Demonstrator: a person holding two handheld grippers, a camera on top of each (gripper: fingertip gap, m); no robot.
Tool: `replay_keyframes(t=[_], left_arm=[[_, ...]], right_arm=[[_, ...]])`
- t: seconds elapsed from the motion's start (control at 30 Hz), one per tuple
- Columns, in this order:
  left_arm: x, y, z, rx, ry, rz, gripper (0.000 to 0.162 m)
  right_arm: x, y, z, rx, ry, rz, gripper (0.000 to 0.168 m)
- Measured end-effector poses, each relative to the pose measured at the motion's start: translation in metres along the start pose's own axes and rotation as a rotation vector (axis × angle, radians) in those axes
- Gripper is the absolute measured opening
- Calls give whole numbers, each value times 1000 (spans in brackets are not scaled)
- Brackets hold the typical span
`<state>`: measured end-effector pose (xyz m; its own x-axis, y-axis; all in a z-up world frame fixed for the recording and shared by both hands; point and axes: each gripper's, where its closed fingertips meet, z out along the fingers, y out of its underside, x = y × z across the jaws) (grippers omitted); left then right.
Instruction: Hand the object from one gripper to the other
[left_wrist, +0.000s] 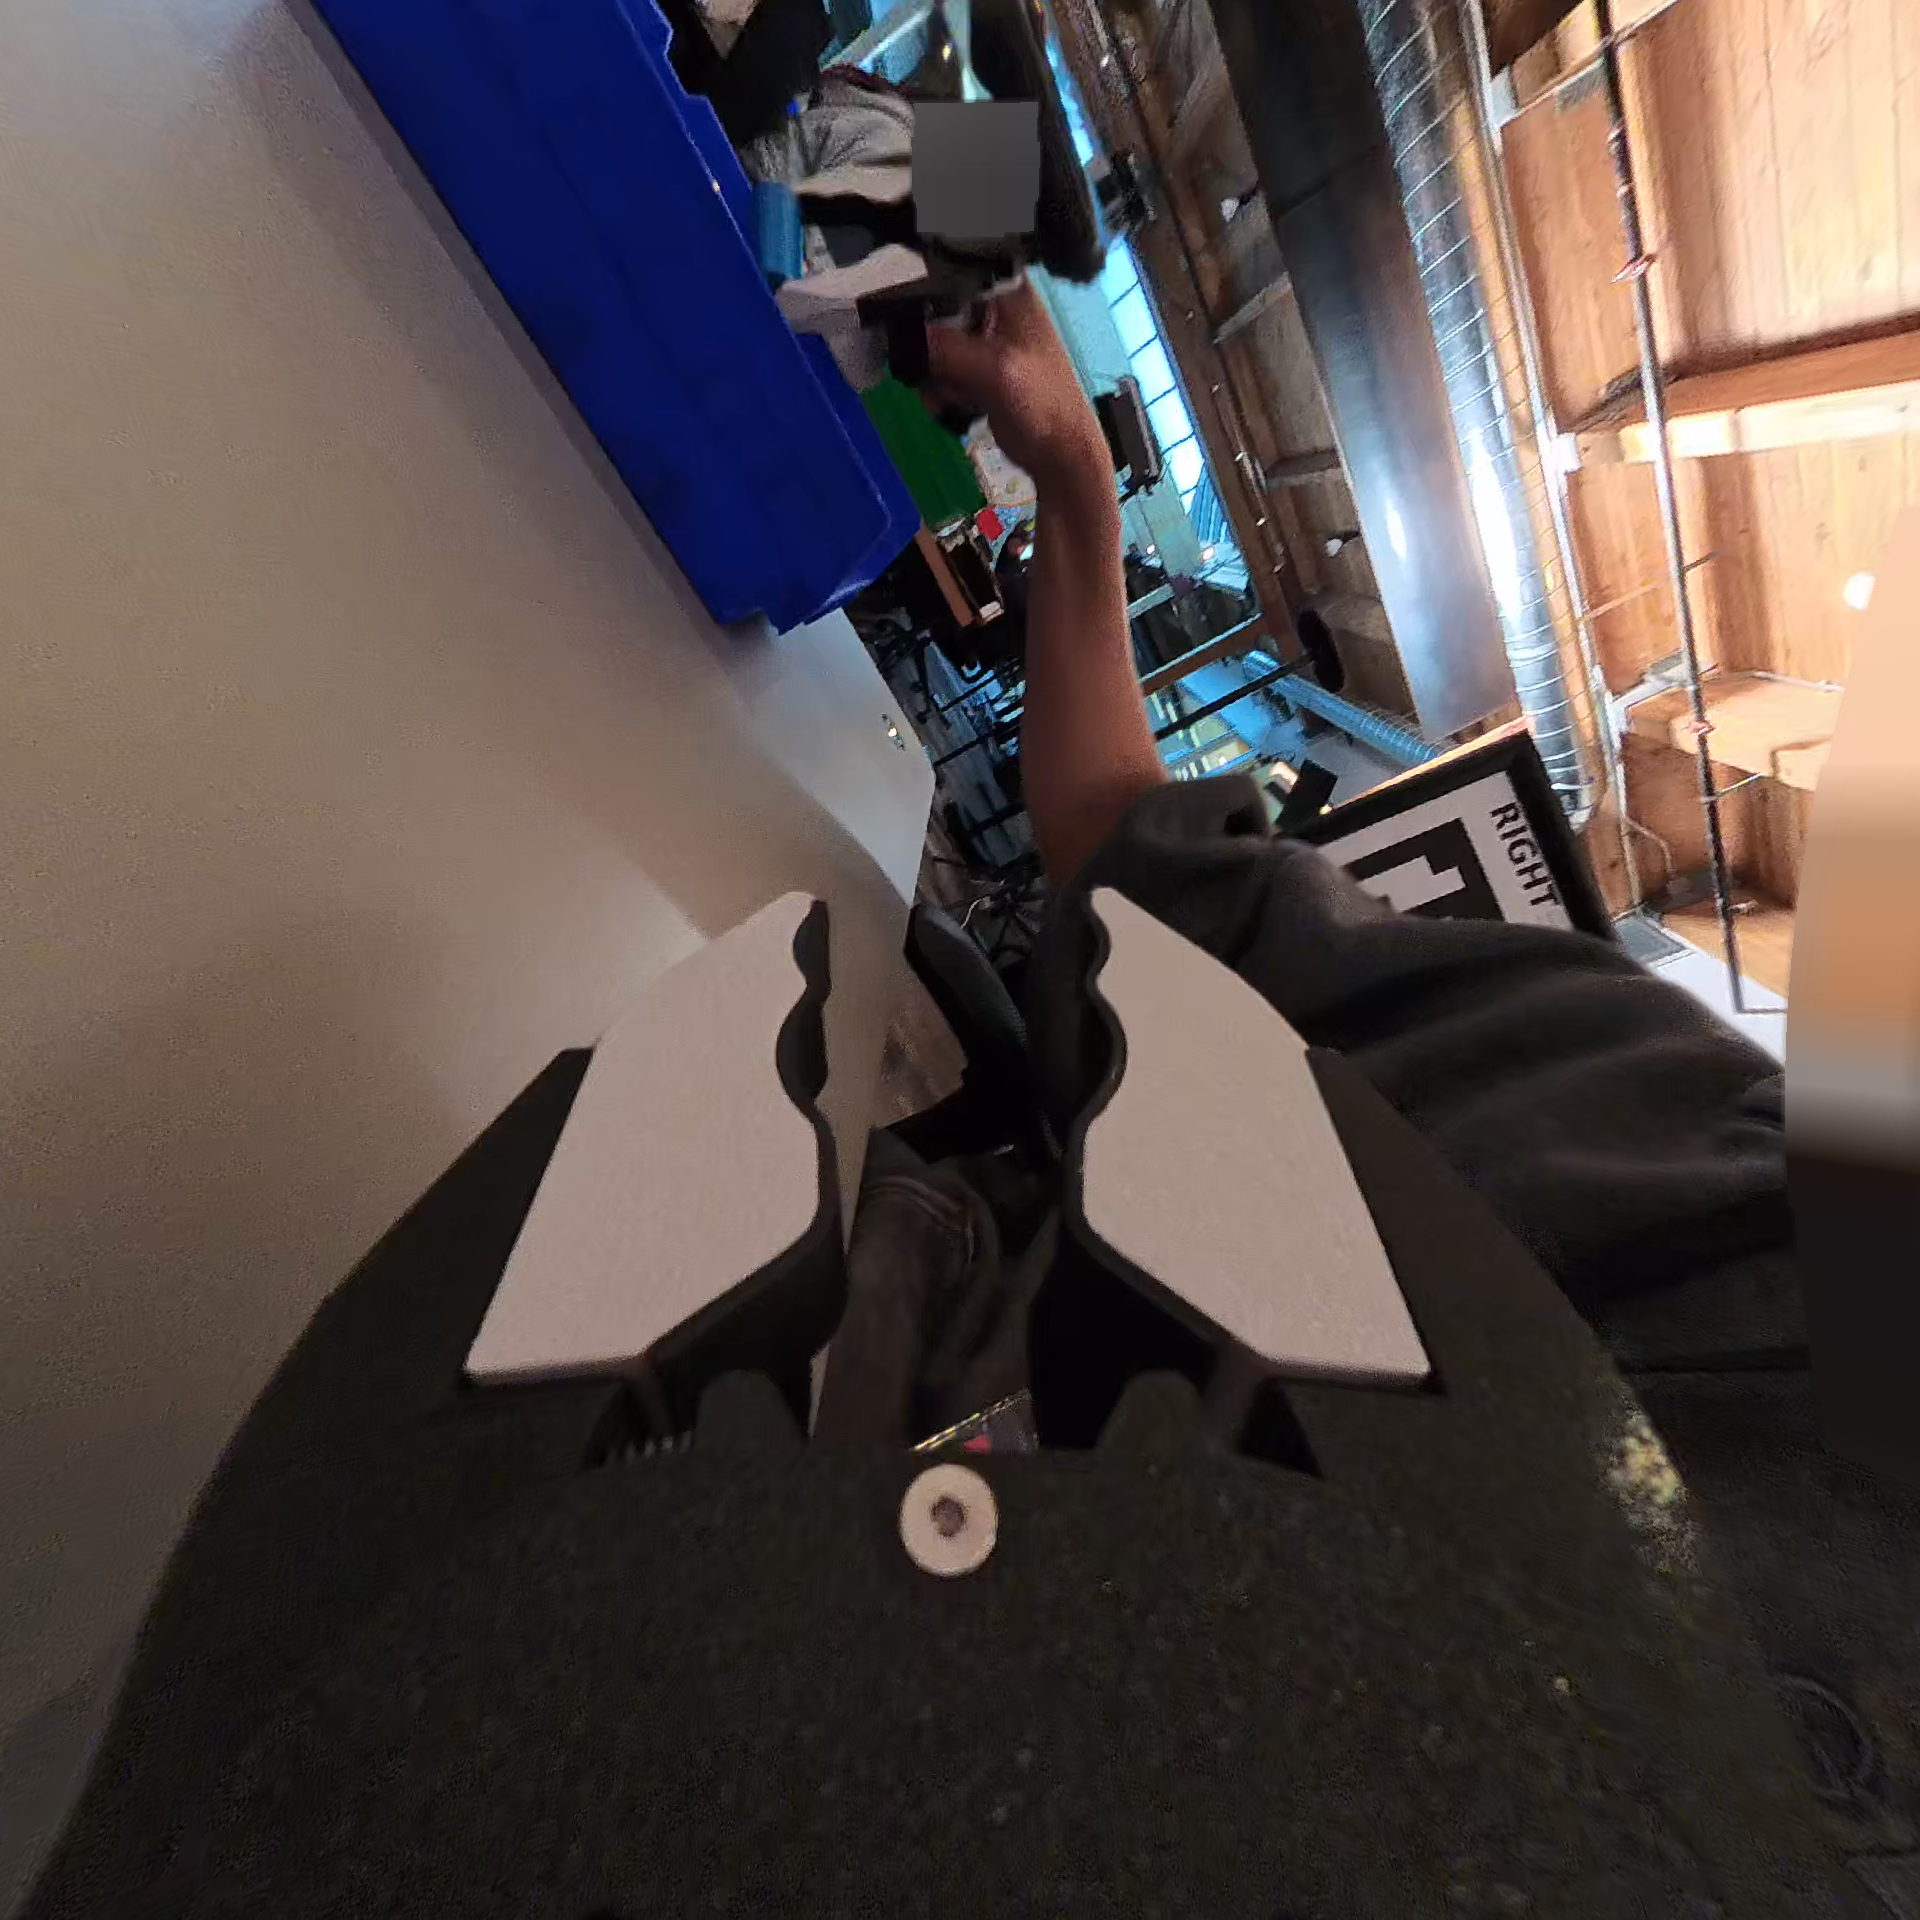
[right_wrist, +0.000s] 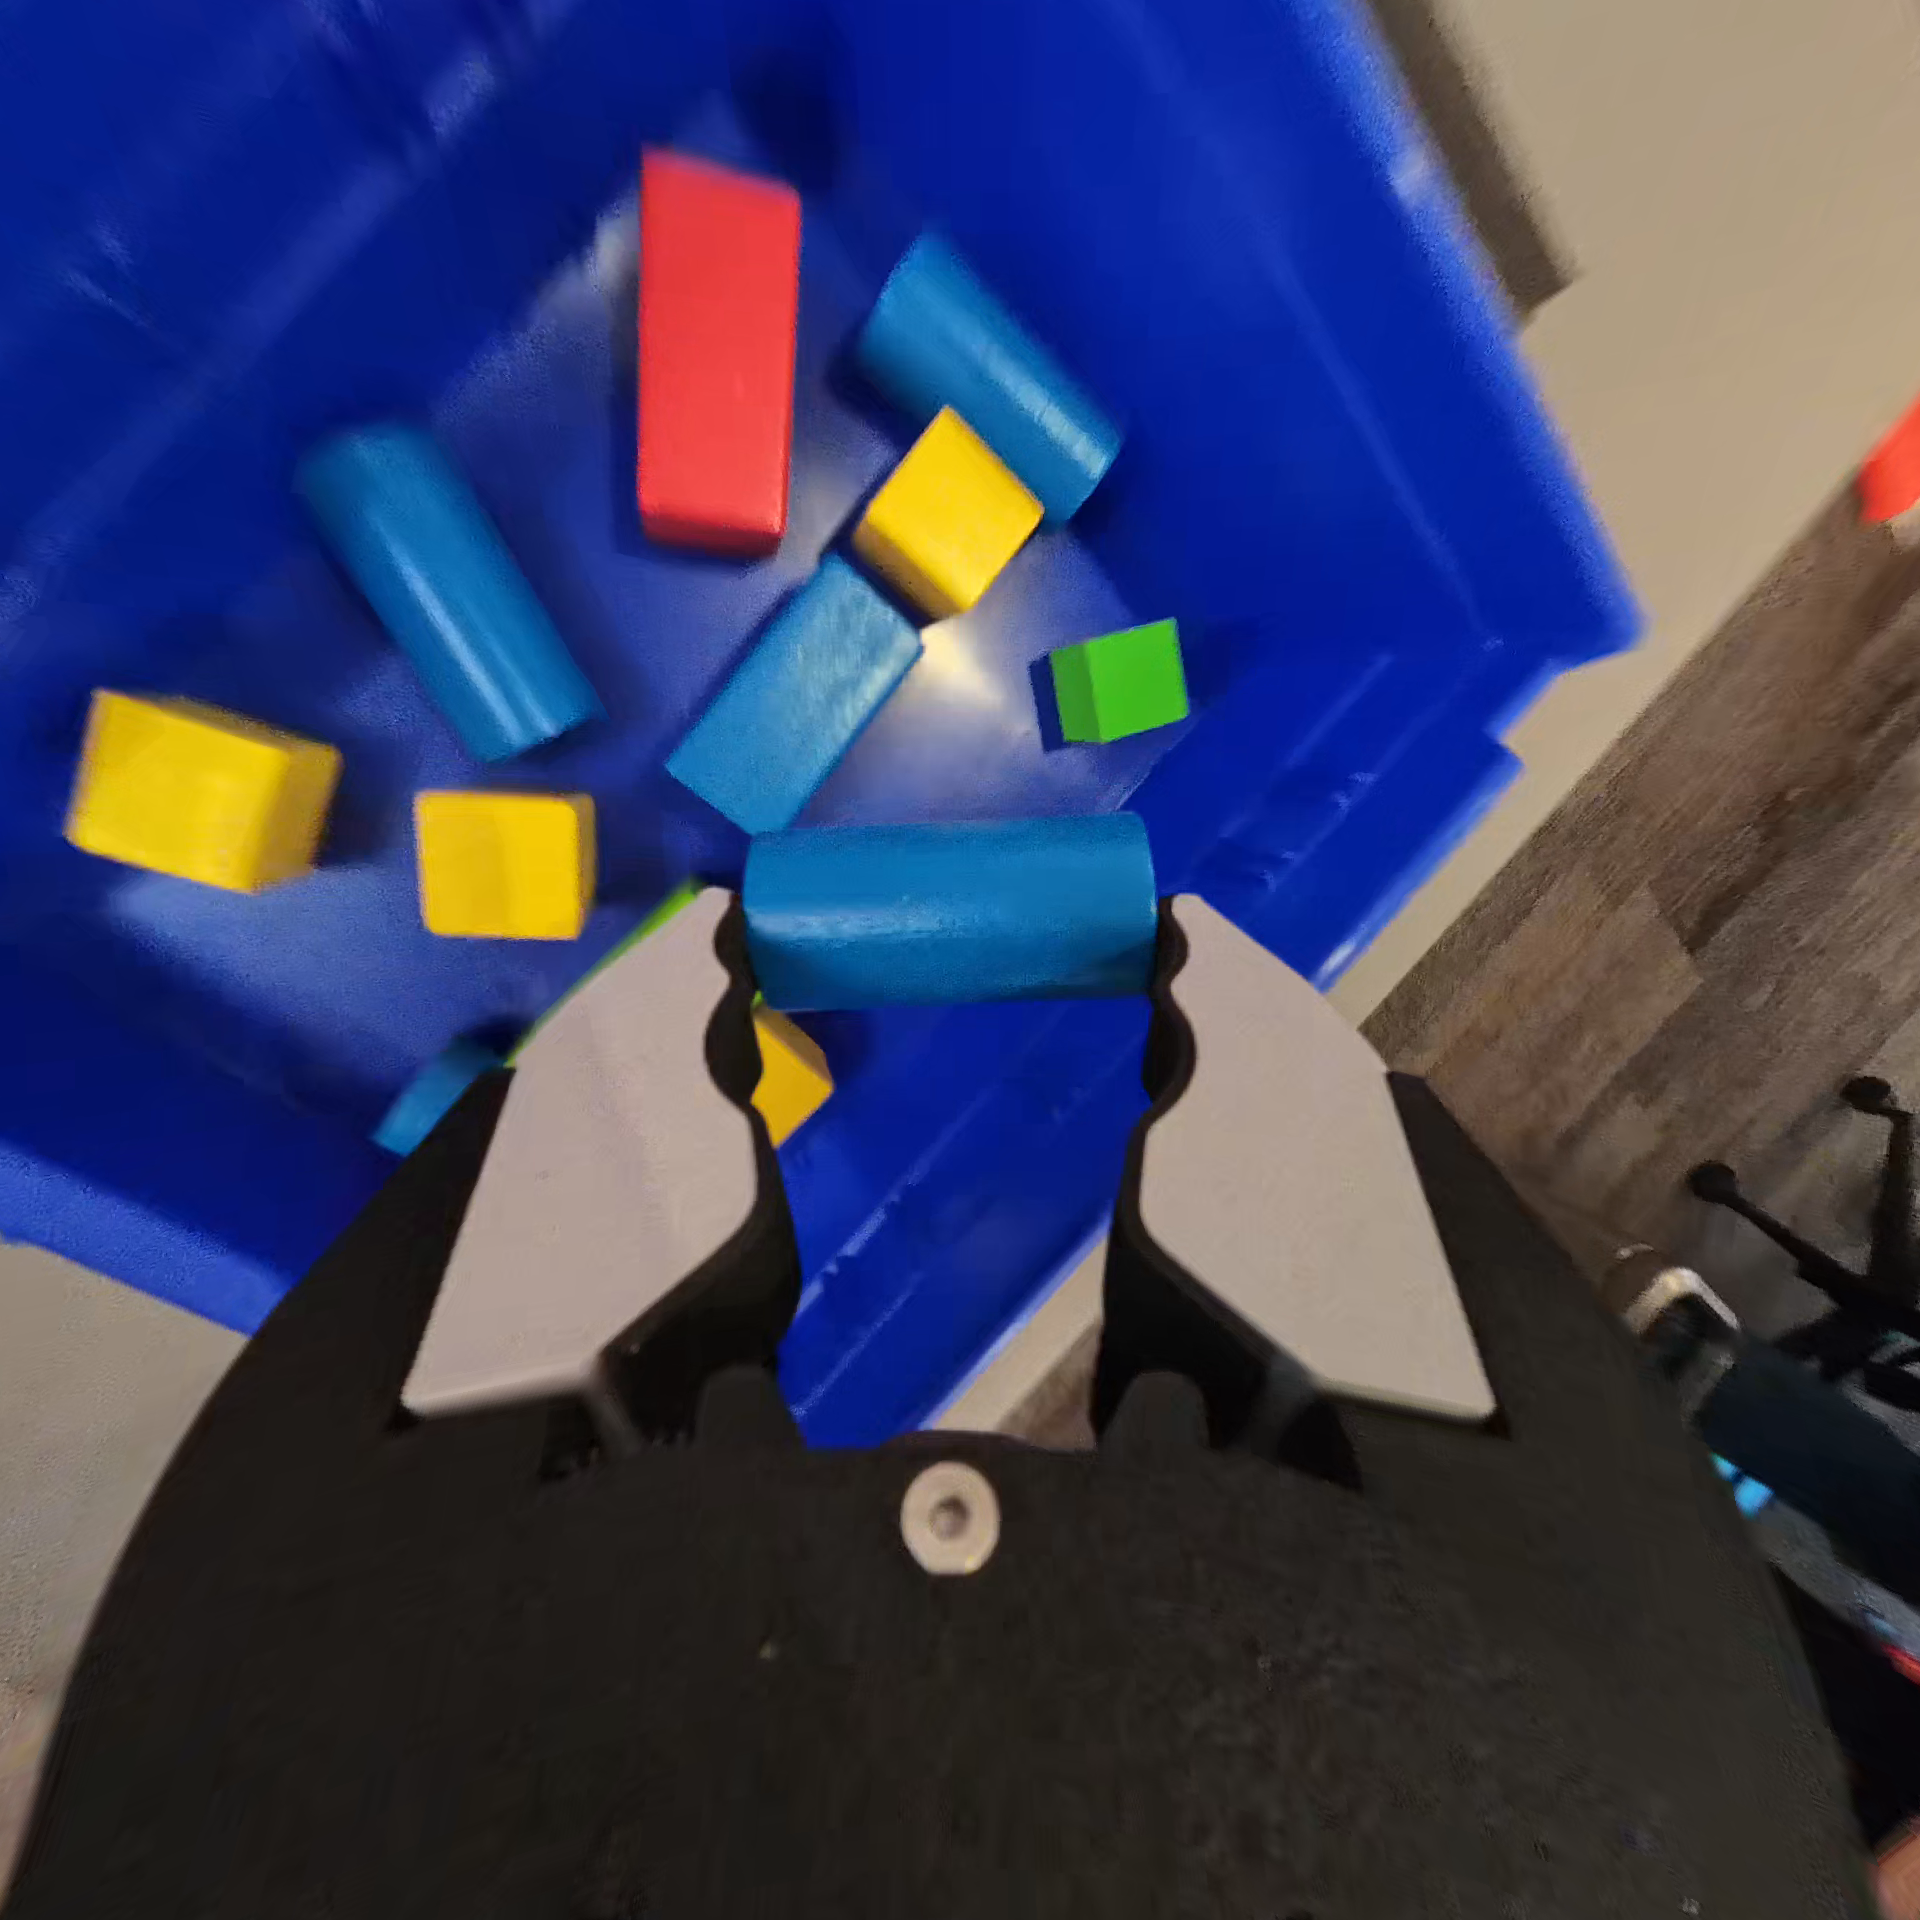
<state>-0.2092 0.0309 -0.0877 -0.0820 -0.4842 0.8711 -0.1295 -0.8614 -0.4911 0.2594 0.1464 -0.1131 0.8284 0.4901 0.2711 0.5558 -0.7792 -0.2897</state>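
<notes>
My right gripper (right_wrist: 951, 940) is shut on a blue cylinder block (right_wrist: 951, 909), held crosswise by its two ends between the fingertips, above the blue bin (right_wrist: 1455, 520). My left gripper (left_wrist: 956, 935) is open and empty, tilted sideways beside the white table (left_wrist: 312, 727). In the left wrist view the blue bin (left_wrist: 644, 291) stands far off on the table, and a person's bare forearm (left_wrist: 1070, 623) reaches over it. The cylinder does not show in that view.
The bin holds several loose blocks: a red plank (right_wrist: 717, 348), blue cylinders (right_wrist: 447, 587), a blue plank (right_wrist: 795, 691), yellow blocks (right_wrist: 203, 790), a green cube (right_wrist: 1120, 681). Wood-look floor (right_wrist: 1662, 883) lies right of the table. A dark sleeve (left_wrist: 1455, 1039) is beside my left gripper.
</notes>
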Motion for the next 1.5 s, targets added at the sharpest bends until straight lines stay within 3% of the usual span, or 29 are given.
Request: replay_keyframes(t=[0.27,0.6,0.73,0.8,0.83,0.9,1.0,1.1,1.2,1.27,1.37,1.5], left_arm=[[1,4,2,-26,-6,8,44],[0,6,-2,-40,-11,6,44],[2,8,-1,-55,-11,14,44],[3,8,-2,-59,-18,28,44],[3,9,-2,-63,-27,38,44],[2,12,-3,-88,-51,70,44],[1,16,-3,-122,-108,153,45],[-1,14,-5,-130,-192,271,45],[-10,8,-12,-140,-323,426,47],[-12,4,-18,-144,-399,505,47],[-11,-8,-37,-165,-500,577,50],[-20,-55,-99,-220,-741,671,48]], right_arm=[[-4,17,52,-357,-137,-223,73],[-19,35,73,-512,-228,-260,73],[-16,34,70,-509,-186,-284,73],[-2,33,51,-523,-50,-288,87],[5,27,34,-501,38,-275,96],[12,9,-5,-347,203,-214,87],[-22,-17,-56,39,281,-54,87],[-96,-29,-88,472,175,167,82],[-186,-37,-105,862,-96,358,74],[-220,-30,-103,944,-104,412,72],[-254,-21,-94,931,-42,365,74],[-271,-22,-84,908,-32,274,74]])
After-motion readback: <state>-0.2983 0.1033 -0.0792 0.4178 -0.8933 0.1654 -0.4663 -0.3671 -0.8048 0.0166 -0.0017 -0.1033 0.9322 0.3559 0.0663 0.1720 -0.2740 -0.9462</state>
